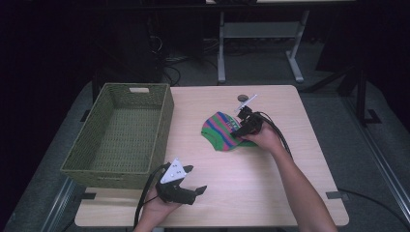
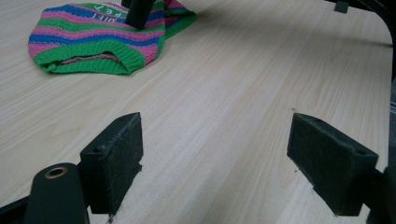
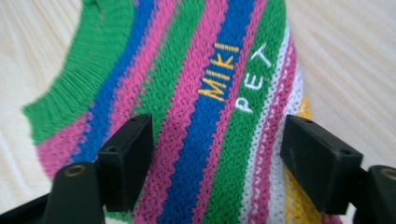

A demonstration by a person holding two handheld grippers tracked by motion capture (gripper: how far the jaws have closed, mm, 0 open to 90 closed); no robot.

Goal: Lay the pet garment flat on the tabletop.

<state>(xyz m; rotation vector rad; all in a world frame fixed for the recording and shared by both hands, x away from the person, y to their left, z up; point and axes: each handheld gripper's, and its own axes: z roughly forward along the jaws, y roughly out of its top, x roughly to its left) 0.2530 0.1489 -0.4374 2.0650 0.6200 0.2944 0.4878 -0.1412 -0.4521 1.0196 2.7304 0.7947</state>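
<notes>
A small knitted garment [image 1: 220,131] striped green, pink and blue lies flat on the wooden table [image 1: 270,183] right of centre. Close up, the garment [image 3: 205,107] carries the stitched words MIKI PET. My right gripper [image 3: 217,158] is low over it, jaws wide apart with the knit between and under them; the pads are not pressing on it. In the high view the right gripper [image 1: 240,129] sits on the garment's right side. My left gripper [image 1: 196,180] rests near the front edge, open, and the left gripper [image 2: 215,168] has only bare table between its pads. The garment [image 2: 100,39] lies beyond it.
A green woven basket [image 1: 145,140] stands on the table's left side with nothing in it. A small round dark thing [image 1: 242,98] and a thin white stick lie near the far edge. Table legs and cables are on the floor behind.
</notes>
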